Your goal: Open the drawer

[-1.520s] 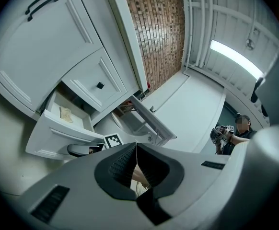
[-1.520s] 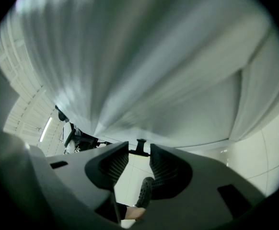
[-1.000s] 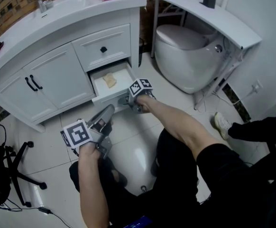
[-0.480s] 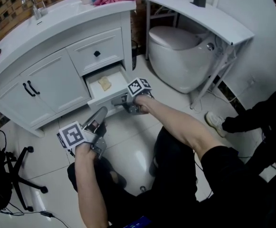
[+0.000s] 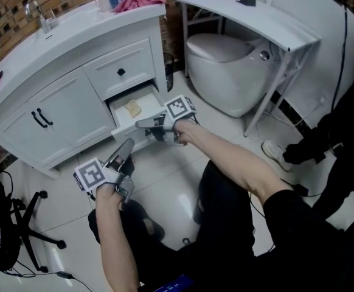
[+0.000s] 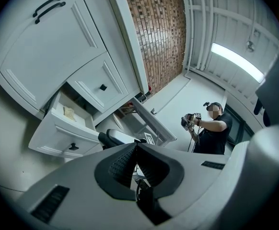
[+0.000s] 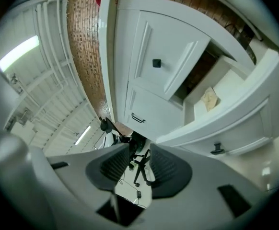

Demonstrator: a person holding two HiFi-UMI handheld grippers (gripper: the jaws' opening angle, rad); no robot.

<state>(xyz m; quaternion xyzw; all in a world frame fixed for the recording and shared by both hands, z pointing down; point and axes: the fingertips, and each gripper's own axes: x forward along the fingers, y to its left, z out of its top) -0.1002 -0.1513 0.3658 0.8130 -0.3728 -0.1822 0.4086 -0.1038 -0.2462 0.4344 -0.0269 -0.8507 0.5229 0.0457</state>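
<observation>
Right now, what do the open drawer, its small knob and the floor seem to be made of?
Open drawer: probably painted wood or fibreboard; smooth white satin face with a moulded panel frame.
Knob: dark, likely metal, perhaps plastic; too small to tell.
Floor: apparently glazed ceramic tile; pale, glossy, with grout lines and reflections.

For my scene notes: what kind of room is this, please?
Most likely a bathroom: a toilet stands beside a white vanity cabinet with a tap on top.
</observation>
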